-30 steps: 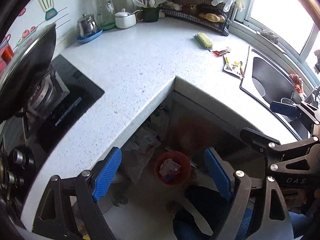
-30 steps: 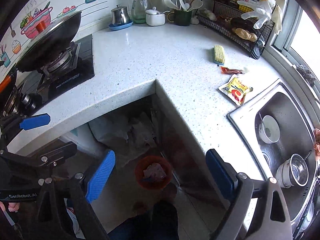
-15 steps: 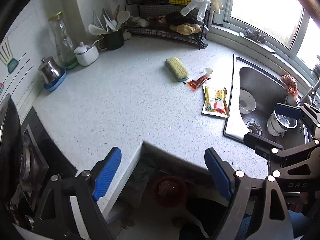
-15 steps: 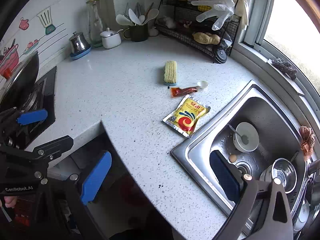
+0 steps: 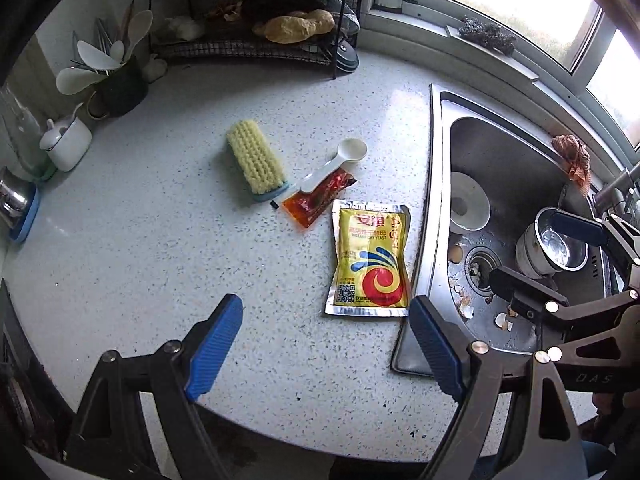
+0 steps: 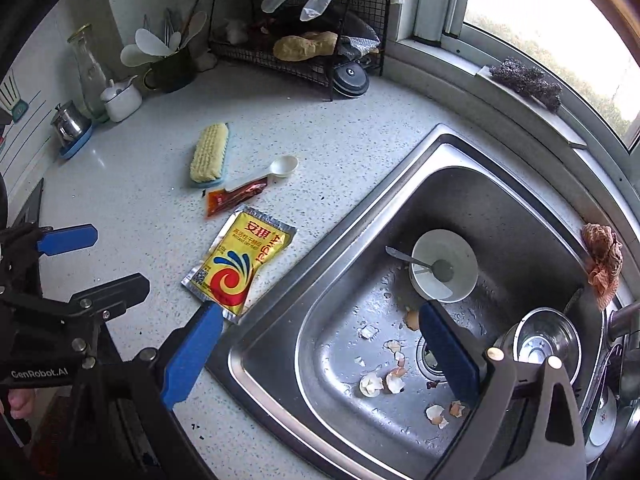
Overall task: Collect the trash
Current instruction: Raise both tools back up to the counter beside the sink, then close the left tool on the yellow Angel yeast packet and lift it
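Both grippers over the counter corner by the sink, nothing picked yet. Left gripper (image 5: 326, 344) has its jaws spread wide and empty, hanging above bare counter (image 5: 140, 272); scrub brush (image 5: 256, 158) at its 11 o'clock, red sauce sachet (image 5: 316, 200) and white spoon (image 5: 334, 164) at 12, yellow yeast packet (image 5: 370, 258) at 1, lying flat just beside the sink rim. Right gripper (image 6: 320, 354), whose jaws have just been opening, is also wide and holds nothing; its left pad overlaps the packet's near corner in view, contact I can't confirm, and its right pad hangs over the sink basin (image 6: 360, 280). Eggshell bits (image 6: 384, 380) lie scattered round the drain. Risks as I judge them: the packet is flat foil on a smooth top, so a straight-down pinch likely skates off or shoves it over the rim into the wet basin. The spoon handle lies on the sachet, so grabbing the sachet may drag the spoon along. Shells are thin and will crush or slip into the drain. The two rigs are close, so a clash if both go for the packet. View difference: right wrist shows the whole basin, the bowl with its spoon (image 6: 444, 266) and most shells; left wrist shows only part of the basin but gives the packet, sachet and spoon square-on, with the overlap clear.
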`<action>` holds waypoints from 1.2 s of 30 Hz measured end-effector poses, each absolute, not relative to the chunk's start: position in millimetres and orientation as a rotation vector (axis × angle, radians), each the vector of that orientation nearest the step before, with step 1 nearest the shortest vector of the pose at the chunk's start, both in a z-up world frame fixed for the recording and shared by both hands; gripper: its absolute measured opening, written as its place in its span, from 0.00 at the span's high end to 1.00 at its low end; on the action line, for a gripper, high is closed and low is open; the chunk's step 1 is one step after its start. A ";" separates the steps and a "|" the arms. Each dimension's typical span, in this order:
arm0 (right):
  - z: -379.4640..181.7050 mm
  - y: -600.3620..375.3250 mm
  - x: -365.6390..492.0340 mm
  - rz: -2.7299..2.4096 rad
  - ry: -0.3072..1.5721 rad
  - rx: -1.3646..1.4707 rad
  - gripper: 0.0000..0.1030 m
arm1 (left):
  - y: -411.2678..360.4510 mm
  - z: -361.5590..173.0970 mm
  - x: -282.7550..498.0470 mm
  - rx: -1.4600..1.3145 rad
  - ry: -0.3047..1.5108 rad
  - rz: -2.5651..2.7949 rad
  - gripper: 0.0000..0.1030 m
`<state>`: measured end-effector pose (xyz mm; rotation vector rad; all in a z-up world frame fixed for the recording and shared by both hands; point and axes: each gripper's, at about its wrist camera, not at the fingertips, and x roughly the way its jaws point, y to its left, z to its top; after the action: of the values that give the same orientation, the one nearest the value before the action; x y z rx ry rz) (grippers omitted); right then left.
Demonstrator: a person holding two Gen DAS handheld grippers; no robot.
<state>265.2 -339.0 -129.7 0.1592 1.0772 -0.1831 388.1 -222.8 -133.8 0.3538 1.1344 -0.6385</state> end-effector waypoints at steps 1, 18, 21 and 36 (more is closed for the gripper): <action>-133.0 -344.9 266.1 -0.189 1.084 0.164 0.04 | -229.4 -137.8 390.3 0.360 1.144 -0.651 0.19; -165.2 -403.6 290.9 -0.201 1.147 0.232 0.04 | -294.5 -198.5 421.3 0.439 1.264 -0.678 0.19; -168.7 -406.3 294.5 -0.193 1.153 0.232 0.04 | -299.1 -201.8 421.5 0.466 1.255 -0.673 0.19; -170.5 -413.0 293.0 -0.187 1.137 0.319 0.04 | -301.6 -191.2 401.8 0.448 1.228 -0.684 0.60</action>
<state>293.0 -413.0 -170.5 0.3187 1.1373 -0.1874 401.8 -301.6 -191.2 0.4476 1.2277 -0.6836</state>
